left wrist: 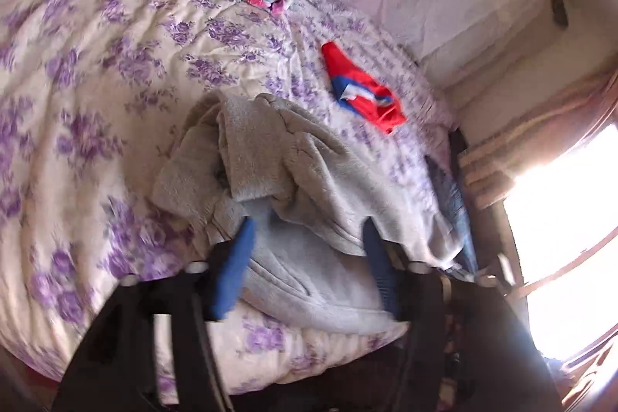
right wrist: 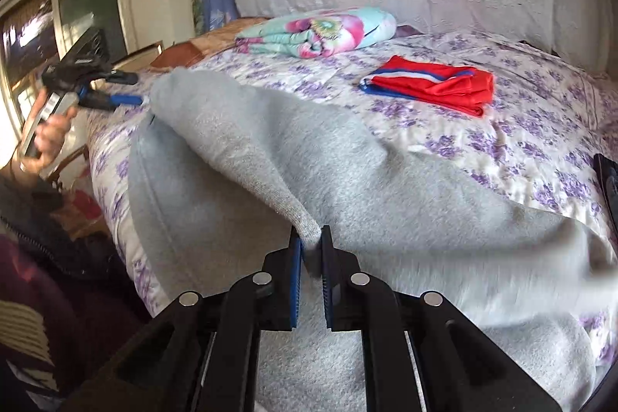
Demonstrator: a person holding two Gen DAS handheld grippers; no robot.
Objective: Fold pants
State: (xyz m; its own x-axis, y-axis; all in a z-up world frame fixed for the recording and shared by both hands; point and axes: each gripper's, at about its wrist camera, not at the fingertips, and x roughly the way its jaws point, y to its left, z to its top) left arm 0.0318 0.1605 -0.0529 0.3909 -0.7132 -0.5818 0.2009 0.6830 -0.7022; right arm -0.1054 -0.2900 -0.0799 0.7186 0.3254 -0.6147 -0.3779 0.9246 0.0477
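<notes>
Right gripper [right wrist: 311,238] pinching grey pants [right wrist: 347,172], left gripper [left wrist: 309,226] spread

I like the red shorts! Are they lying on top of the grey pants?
No, the red shorts lie folded on the flowered bedspread, apart from the grey pants, with bare bedspread between them.
</notes>
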